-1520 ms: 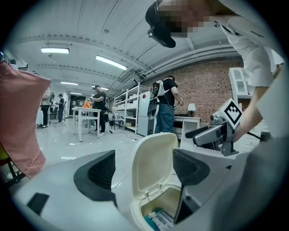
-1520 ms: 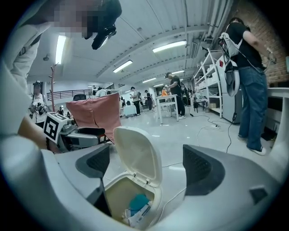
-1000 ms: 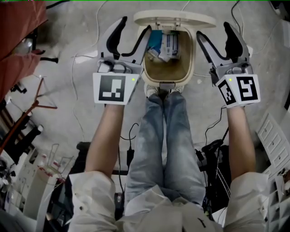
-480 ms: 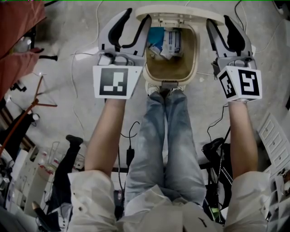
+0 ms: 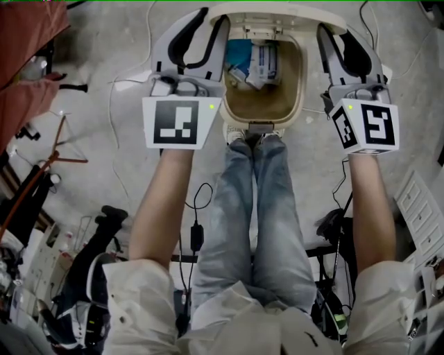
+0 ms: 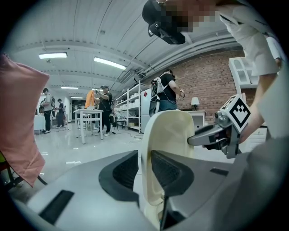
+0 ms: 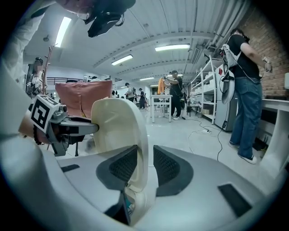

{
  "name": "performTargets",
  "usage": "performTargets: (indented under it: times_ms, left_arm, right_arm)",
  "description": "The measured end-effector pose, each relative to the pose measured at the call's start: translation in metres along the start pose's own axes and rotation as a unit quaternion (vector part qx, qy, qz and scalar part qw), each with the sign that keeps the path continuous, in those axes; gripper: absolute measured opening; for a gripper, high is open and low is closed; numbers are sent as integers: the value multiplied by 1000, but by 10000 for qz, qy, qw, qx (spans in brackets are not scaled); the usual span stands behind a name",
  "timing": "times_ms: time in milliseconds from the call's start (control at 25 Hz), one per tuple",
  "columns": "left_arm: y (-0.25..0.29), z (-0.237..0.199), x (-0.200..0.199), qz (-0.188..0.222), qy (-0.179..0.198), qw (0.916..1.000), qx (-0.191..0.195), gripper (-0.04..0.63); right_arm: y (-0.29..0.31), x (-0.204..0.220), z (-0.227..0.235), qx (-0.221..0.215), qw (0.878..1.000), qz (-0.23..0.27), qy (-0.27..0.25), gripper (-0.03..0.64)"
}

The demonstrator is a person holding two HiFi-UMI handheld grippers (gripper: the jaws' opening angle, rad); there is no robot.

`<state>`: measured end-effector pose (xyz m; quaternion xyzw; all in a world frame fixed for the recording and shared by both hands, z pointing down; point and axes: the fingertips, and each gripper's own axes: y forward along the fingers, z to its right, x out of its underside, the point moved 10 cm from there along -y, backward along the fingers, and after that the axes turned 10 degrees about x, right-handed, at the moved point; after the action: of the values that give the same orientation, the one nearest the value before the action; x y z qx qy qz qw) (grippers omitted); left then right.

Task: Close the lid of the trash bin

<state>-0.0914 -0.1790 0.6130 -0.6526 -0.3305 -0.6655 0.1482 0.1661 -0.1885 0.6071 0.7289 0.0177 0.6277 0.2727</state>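
A cream trash bin (image 5: 300,83) stands open on the floor with its lid (image 5: 277,15) upright at the far side; blue and white packaging (image 5: 253,62) lies inside. My left gripper (image 5: 211,19) is at the lid's left edge. In the left gripper view the lid (image 6: 174,135) fills the gap between the closing jaws of that gripper (image 6: 144,158). My right gripper (image 5: 334,29) is at the lid's right edge. Its jaws are closing round the lid (image 7: 119,126), with a thin gap still showing beside the right gripper's (image 7: 145,155) right-hand pad.
The person's shoes (image 5: 253,135) rest at the bin's pedal. Cables (image 5: 132,87) trail over the concrete floor. A red cloth (image 5: 28,55) hangs at left, and a white rack (image 5: 420,208) stands at right. People and a table (image 6: 88,115) are in the background.
Both grippers have moved up to the lid's two side edges, and their jaws have narrowed around it. The lid still stands upright.
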Motion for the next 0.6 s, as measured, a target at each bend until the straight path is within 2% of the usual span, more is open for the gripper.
performTargets:
  times_ms: [160, 600]
  left_arm:
    - [1, 2, -2, -31, 232, 9997, 48, 80]
    - [-1, 1, -2, -54, 284, 9995, 98, 71]
  right_arm:
    - [1, -1, -3, -10, 10000, -12, -88, 103]
    - [1, -2, -5, -6, 9999, -14, -110, 87]
